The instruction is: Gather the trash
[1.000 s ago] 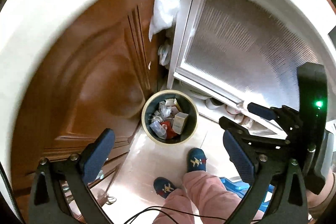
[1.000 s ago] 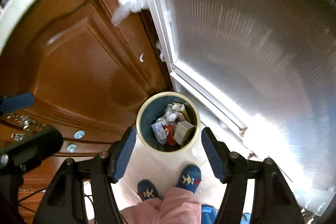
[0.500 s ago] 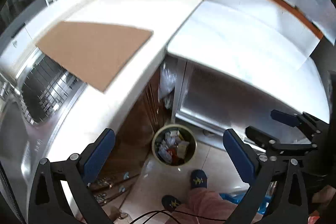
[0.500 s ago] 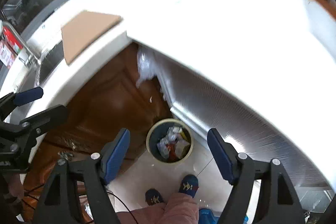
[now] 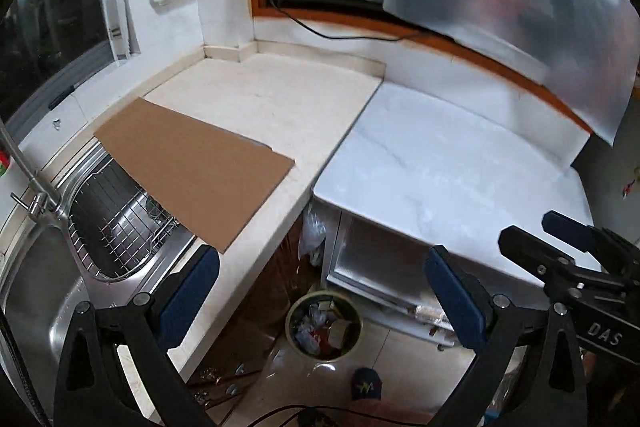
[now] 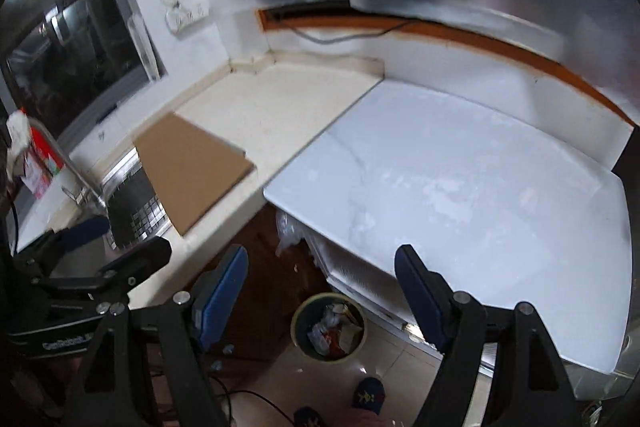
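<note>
A round trash bin [image 5: 323,326] with a pale rim stands on the floor below the counter corner, holding crumpled wrappers and a small box; it also shows in the right wrist view [image 6: 329,327]. My left gripper [image 5: 322,297] is open and empty, high above the bin. My right gripper [image 6: 321,295] is open and empty too, beside the left one. A flat brown cardboard sheet [image 5: 192,167] lies on the beige counter, partly over the sink; it also shows in the right wrist view [image 6: 188,169].
A steel sink [image 5: 44,291] with a wire rack [image 5: 120,227] and tap is at the left. A white marble counter [image 5: 448,179] spans the right. Brown cabinet doors [image 6: 256,267] lie below. My slippered foot [image 5: 366,389] is near the bin.
Both grippers have risen from low near the bin to above counter height and tilted up. The counters, sink and cardboard have come into view. Both jaws stayed open.
</note>
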The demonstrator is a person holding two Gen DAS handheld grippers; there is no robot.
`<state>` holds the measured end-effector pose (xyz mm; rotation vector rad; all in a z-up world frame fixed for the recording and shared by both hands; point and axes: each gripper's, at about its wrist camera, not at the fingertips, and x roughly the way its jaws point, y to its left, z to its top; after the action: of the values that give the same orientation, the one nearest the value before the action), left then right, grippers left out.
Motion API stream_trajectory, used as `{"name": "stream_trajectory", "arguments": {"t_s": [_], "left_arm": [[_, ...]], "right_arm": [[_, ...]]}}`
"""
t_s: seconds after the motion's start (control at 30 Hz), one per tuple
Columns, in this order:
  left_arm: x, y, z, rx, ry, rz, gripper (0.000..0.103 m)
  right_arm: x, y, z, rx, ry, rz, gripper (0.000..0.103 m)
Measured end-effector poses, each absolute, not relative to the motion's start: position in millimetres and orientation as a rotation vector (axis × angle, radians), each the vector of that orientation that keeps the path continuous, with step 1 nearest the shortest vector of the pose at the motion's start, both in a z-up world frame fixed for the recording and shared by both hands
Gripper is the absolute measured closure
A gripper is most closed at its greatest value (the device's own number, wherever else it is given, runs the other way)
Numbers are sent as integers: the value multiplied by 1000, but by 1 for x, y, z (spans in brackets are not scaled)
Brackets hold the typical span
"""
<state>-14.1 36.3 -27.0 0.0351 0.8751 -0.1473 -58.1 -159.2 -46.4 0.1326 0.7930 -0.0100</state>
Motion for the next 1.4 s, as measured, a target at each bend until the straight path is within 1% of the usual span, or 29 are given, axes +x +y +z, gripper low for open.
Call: {"name": "stream_trajectory", "arguments": {"t_s": [0.17,0.47,1.4], "left_arm": [[-18,34,-13,19,840,-123,1],[-26,30,-2,37,810,-73,1],[-19,25,-2,53,807,-54,3]], "right_arm": [[-66,-156,-29,108,731,-27,26],[-73,-152,-15,96,690,-21,26],[-63,-157,-16,97,681,-24,26]]}}
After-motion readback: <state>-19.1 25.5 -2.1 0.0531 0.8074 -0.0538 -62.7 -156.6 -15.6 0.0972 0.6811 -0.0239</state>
